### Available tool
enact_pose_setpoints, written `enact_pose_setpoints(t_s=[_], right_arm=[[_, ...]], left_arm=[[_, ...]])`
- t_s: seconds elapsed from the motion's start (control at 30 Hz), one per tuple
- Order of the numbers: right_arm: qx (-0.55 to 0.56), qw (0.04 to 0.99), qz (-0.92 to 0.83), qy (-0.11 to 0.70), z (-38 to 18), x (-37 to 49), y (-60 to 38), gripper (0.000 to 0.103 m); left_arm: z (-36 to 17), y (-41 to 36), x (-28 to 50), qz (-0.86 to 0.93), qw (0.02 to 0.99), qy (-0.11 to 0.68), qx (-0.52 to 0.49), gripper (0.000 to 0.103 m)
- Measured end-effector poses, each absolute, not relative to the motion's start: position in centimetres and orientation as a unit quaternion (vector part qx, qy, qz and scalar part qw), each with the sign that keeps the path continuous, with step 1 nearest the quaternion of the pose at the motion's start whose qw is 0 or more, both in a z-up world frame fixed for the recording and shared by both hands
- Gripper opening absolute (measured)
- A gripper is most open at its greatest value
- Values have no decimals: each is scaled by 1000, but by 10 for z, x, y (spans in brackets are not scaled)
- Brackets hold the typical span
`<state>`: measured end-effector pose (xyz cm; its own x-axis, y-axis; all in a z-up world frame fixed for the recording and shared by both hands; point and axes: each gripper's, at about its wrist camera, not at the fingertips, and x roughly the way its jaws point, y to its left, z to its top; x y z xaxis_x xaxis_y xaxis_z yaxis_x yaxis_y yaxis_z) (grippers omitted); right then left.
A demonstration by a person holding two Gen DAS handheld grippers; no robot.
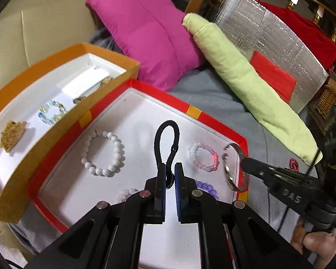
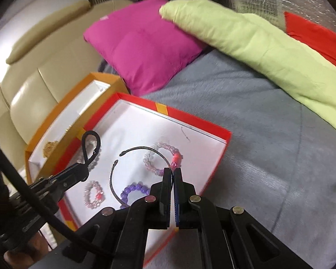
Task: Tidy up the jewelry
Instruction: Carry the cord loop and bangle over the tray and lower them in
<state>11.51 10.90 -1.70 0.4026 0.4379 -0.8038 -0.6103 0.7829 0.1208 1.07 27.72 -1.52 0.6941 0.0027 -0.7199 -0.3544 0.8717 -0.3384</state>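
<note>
Left tool (image 1: 170, 168) is clamped on a black cord loop (image 1: 166, 139), thin and matte, teardrop-shaped, standing up past the fingertips over the red box (image 1: 221, 121).

Right tool (image 2: 173, 173) is pinched on a thin metal open bangle (image 2: 136, 157); the C-shaped band curves away left of its tips, also over the red box.

Red box: cardboard, white inside. White bead bracelet (image 1: 104, 153), smooth round beads, lies ahead-left of the left tool. Pink-and-clear bead bracelet (image 1: 204, 157) sits ahead-right of it, flat on the floor of the box. Purple bead bracelet (image 2: 133, 191) lies just left of the right tool's fingers.

Orange box (image 1: 62, 121) touches the red one on the far left side, holding a clear blue glassy bracelet (image 1: 52, 111) and a gold mesh piece (image 1: 12, 135).

Both boxes sit on a grey blanket (image 2: 246, 121), fuzzy weave.
</note>
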Motion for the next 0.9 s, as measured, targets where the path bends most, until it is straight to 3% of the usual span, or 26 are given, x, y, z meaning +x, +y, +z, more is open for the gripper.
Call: enact_pose_setpoints(t_s=[0.73, 0.83, 0.9], right_arm=[[-152, 820, 288, 471, -43, 130, 153, 5], [-148, 825, 291, 461, -33, 125, 147, 5], [-139, 829, 293, 455, -25, 121, 140, 5]], left_arm=[[-27, 296, 14, 132, 876, 399, -238, 8], [-22, 297, 8, 141, 874, 396, -243, 10], [-17, 294, 4, 146, 876, 394, -236, 21]])
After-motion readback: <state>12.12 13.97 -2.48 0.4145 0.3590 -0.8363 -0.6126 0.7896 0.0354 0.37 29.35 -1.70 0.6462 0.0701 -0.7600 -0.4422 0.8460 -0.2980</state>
